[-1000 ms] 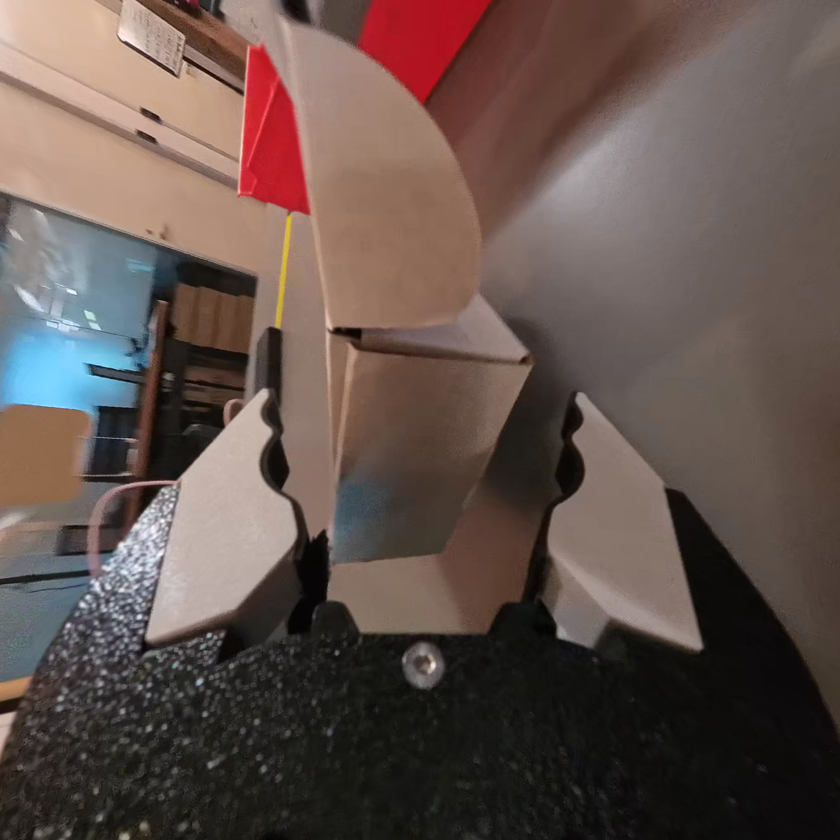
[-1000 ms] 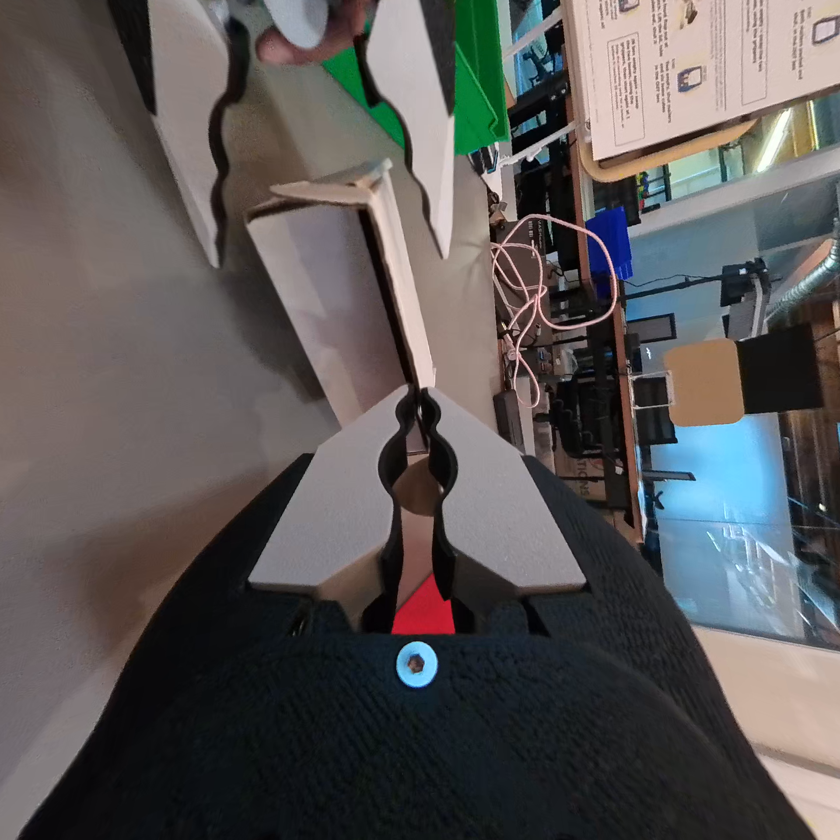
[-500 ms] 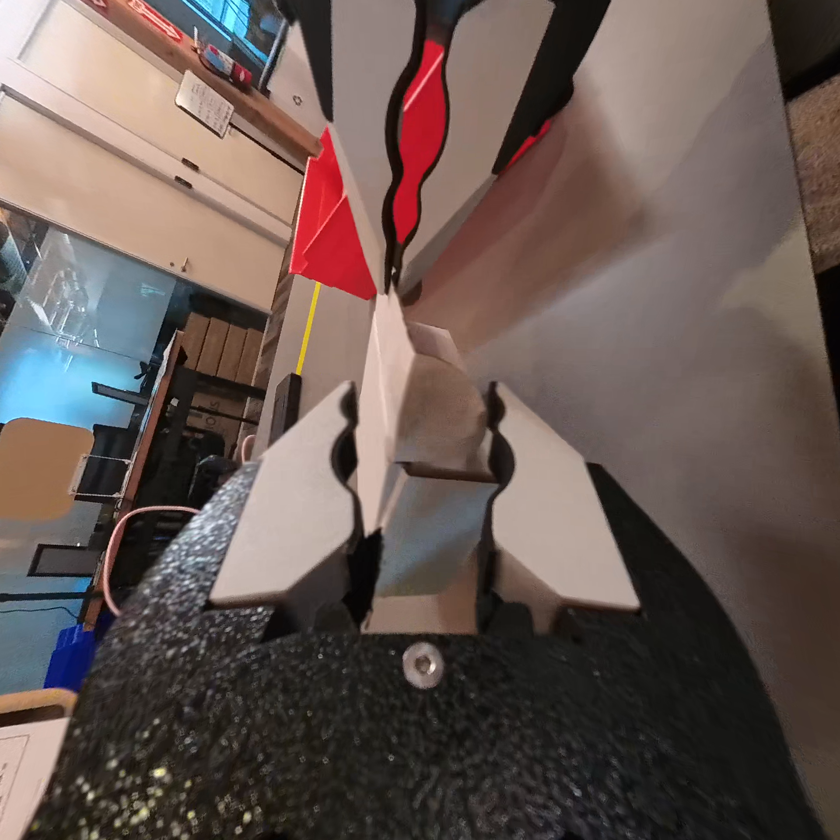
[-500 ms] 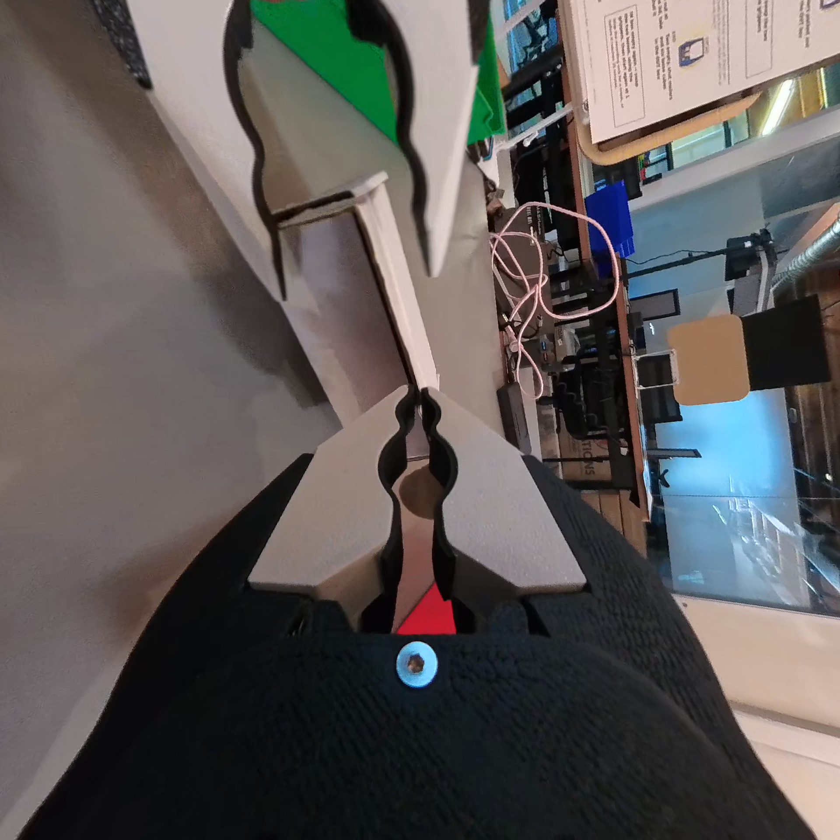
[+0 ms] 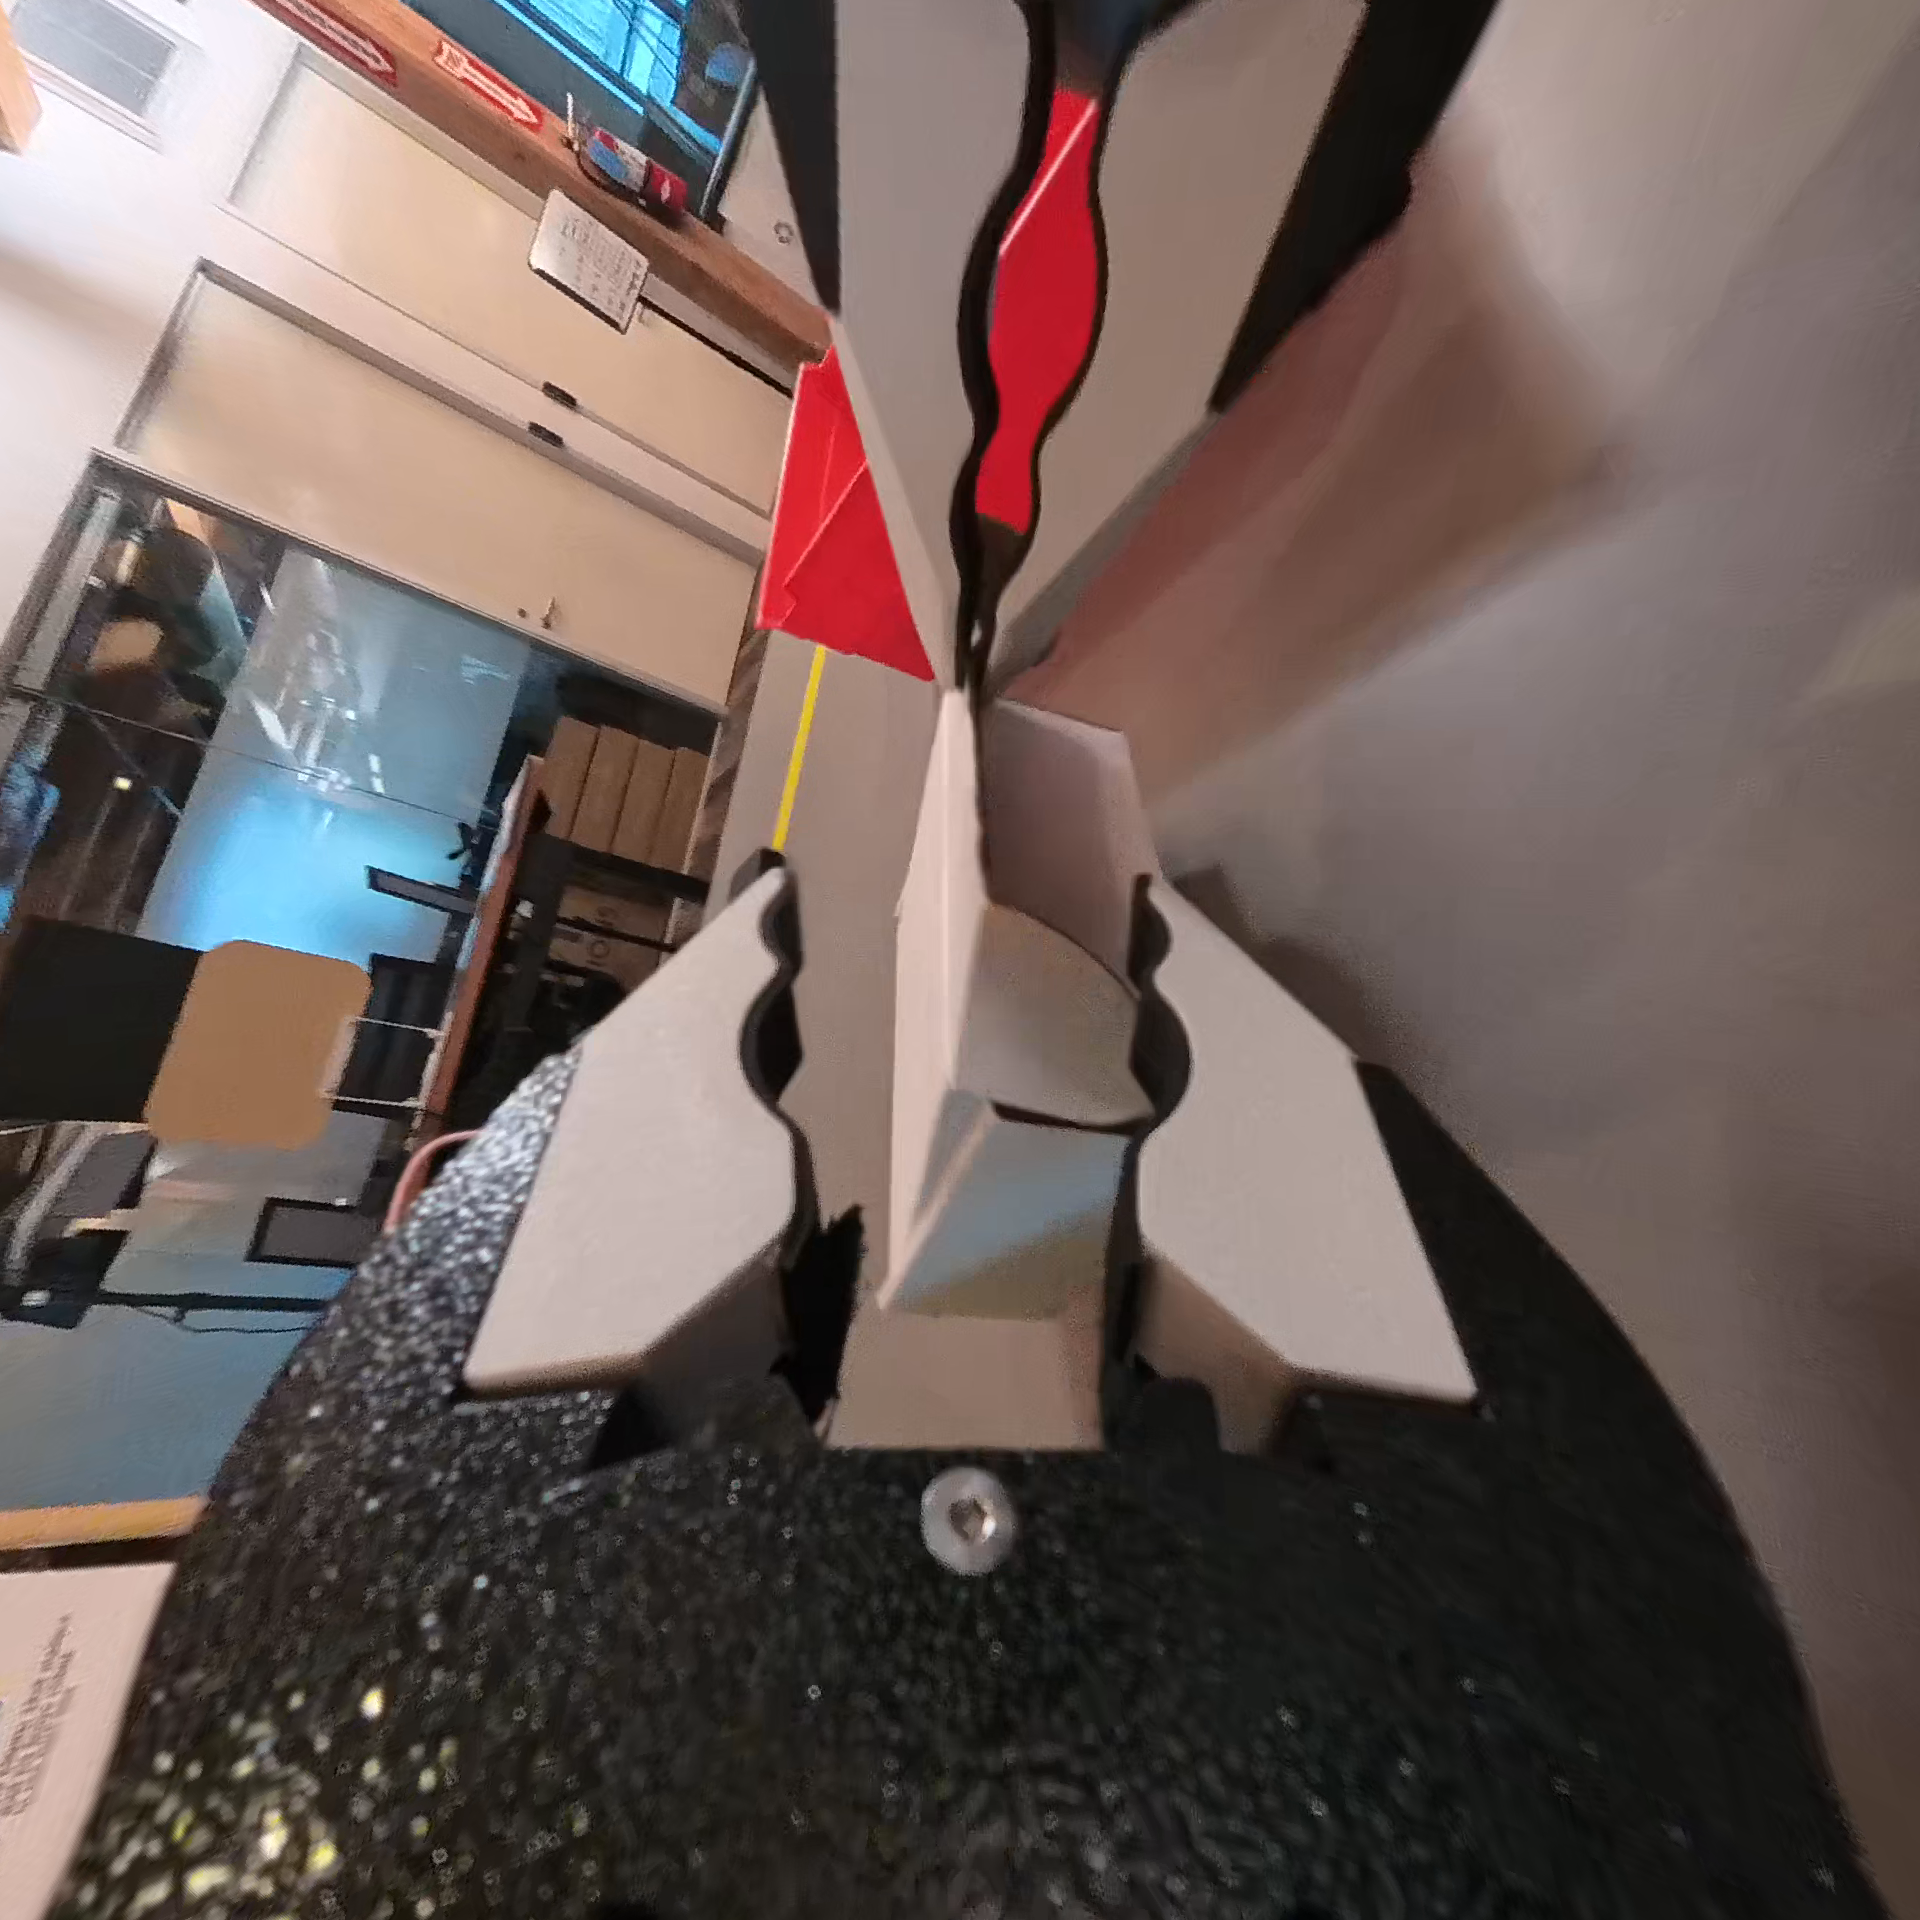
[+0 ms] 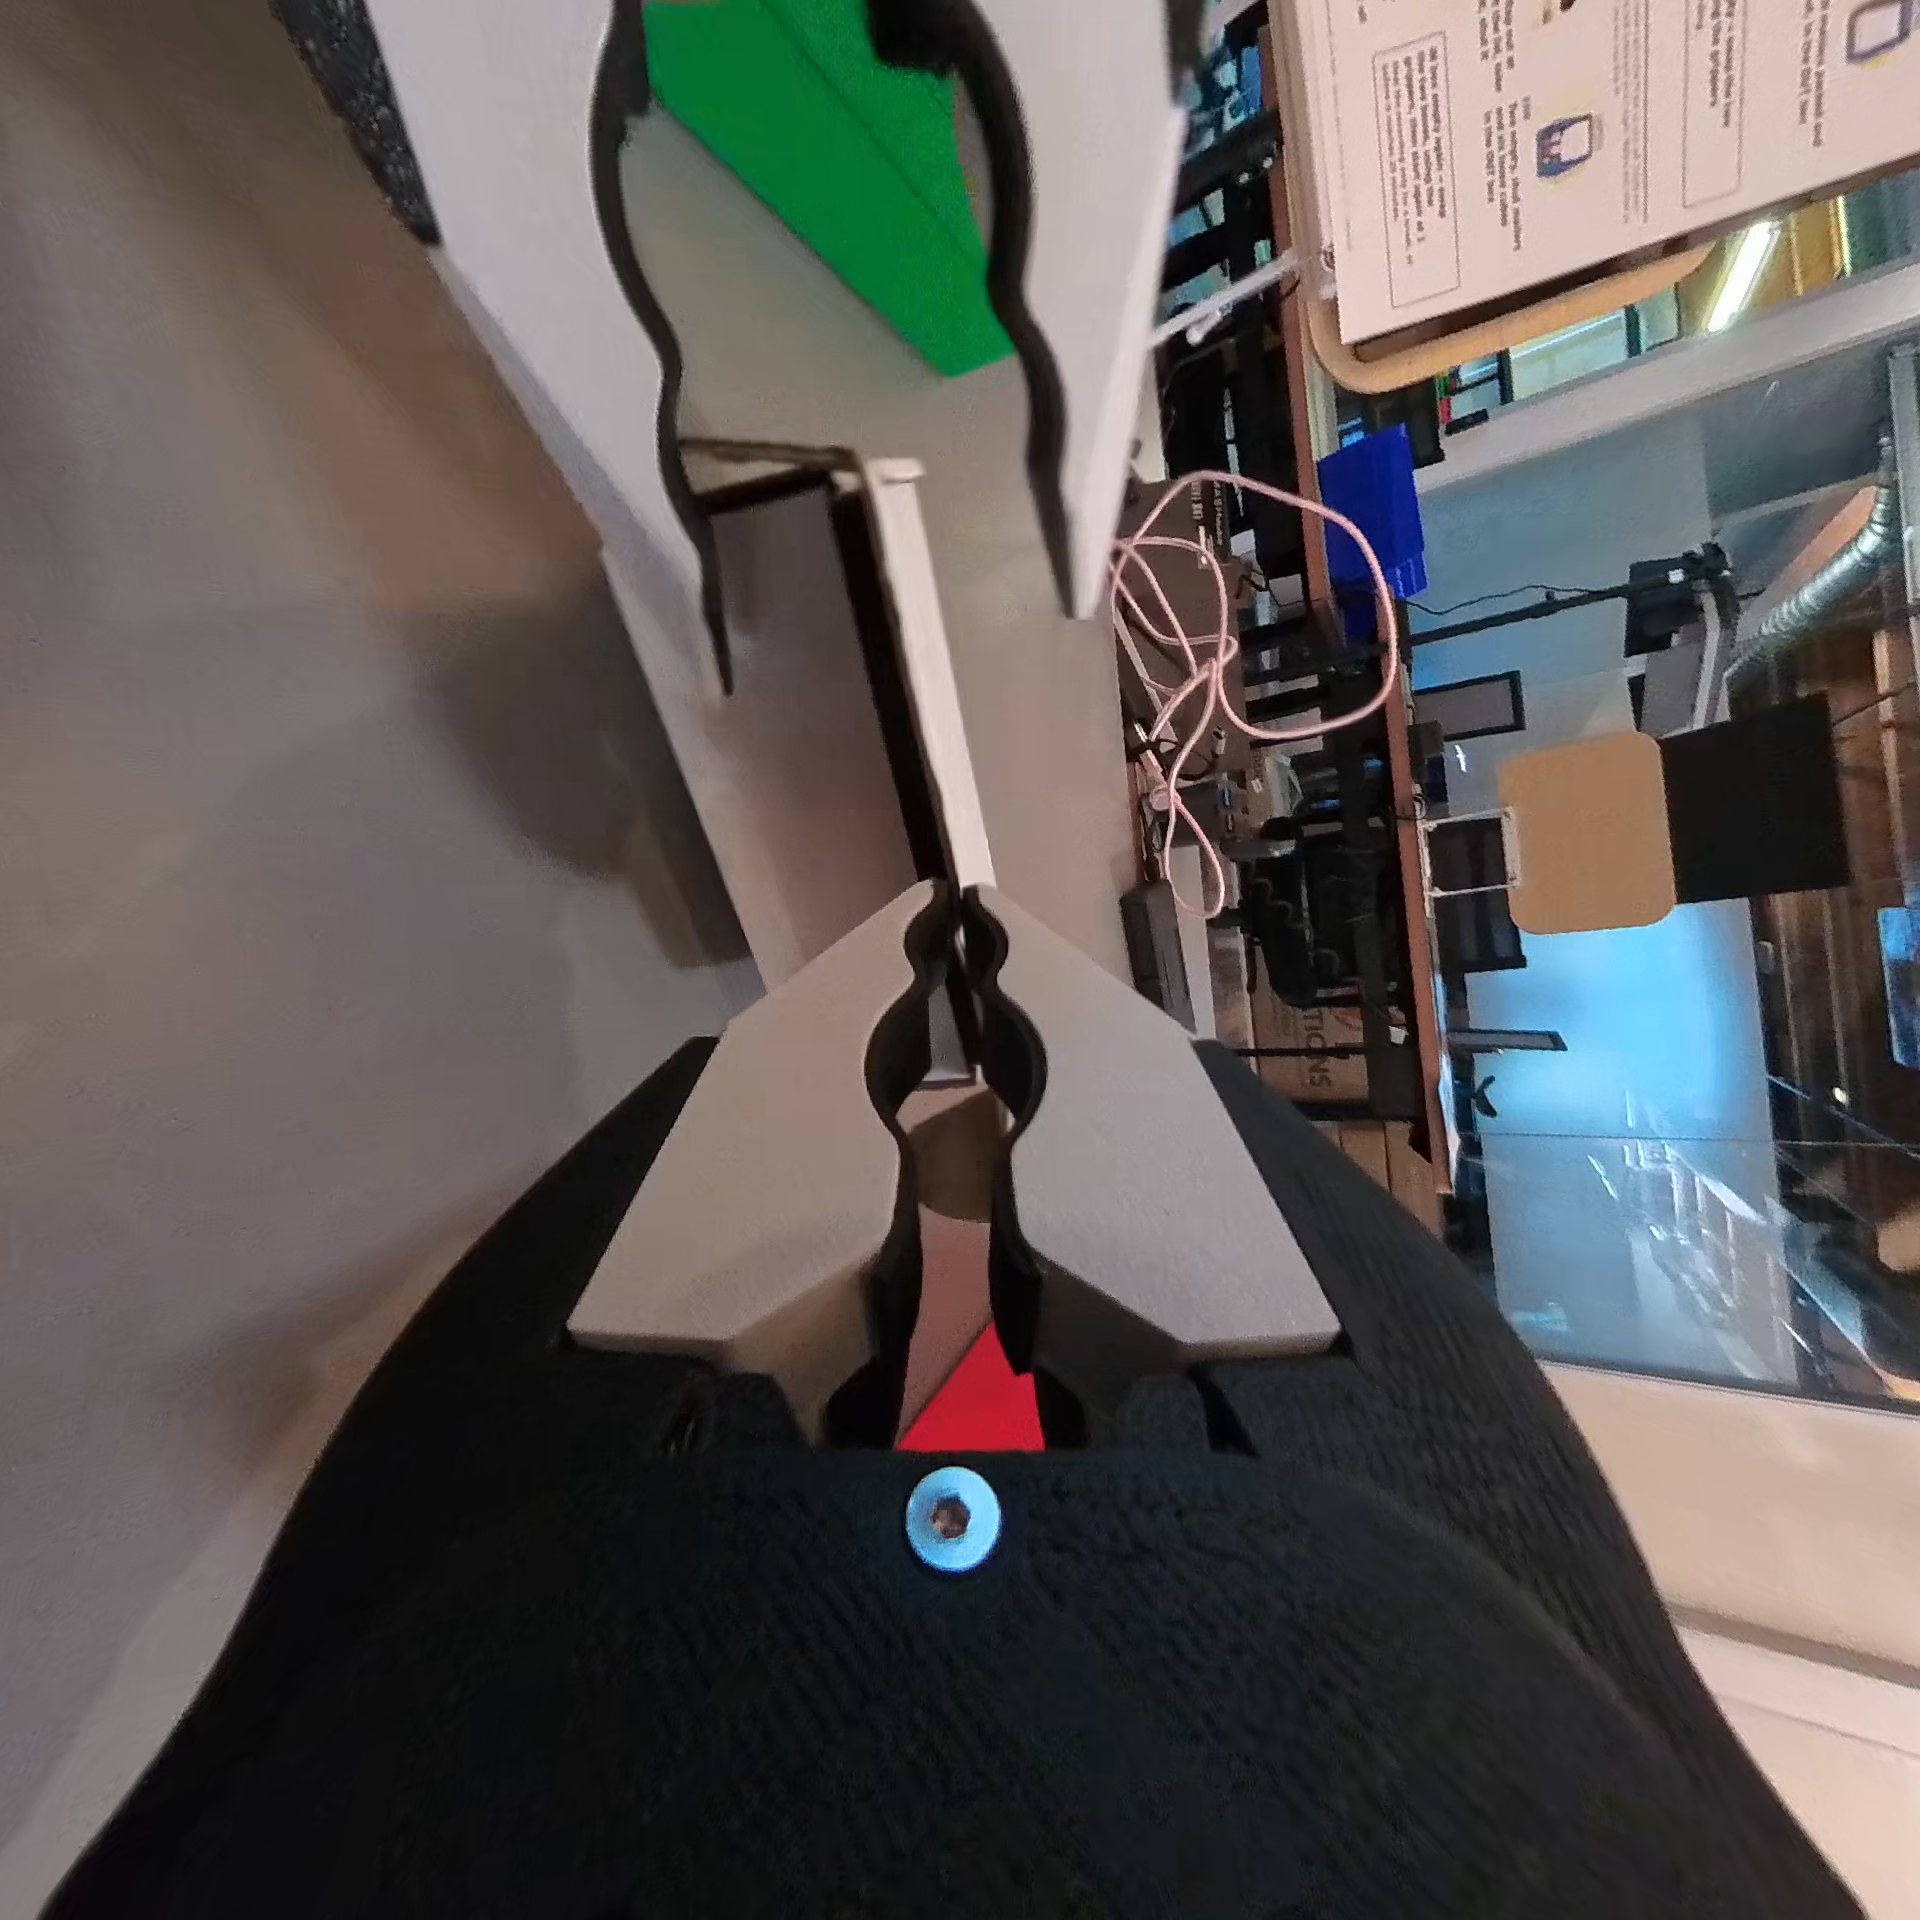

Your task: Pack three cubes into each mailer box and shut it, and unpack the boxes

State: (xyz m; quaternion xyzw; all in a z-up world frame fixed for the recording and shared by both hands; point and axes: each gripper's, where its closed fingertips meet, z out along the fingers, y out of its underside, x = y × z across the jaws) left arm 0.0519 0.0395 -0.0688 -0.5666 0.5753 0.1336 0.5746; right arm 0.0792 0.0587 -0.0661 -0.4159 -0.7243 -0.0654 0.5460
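You are working over a big grey table (image 6: 260, 727), and the white mailer box (image 5: 1060, 790) lies on it between your two grippers. A green box (image 6: 831, 187) sits at one far end and a red box (image 5: 842, 582) at the other. Your left gripper (image 5: 966, 935) has its fingers wide apart around the near end of the box, not squeezing it. Your right gripper (image 6: 954, 914) has its fingers pinched tight on the thin edge of the lid flap (image 6: 930, 665). No cubes show, so I cannot tell what is inside. I think you are on the lid step, closing it or opening it. Next, hold the box steady with the left one and move the flap slowly so it does not bend.
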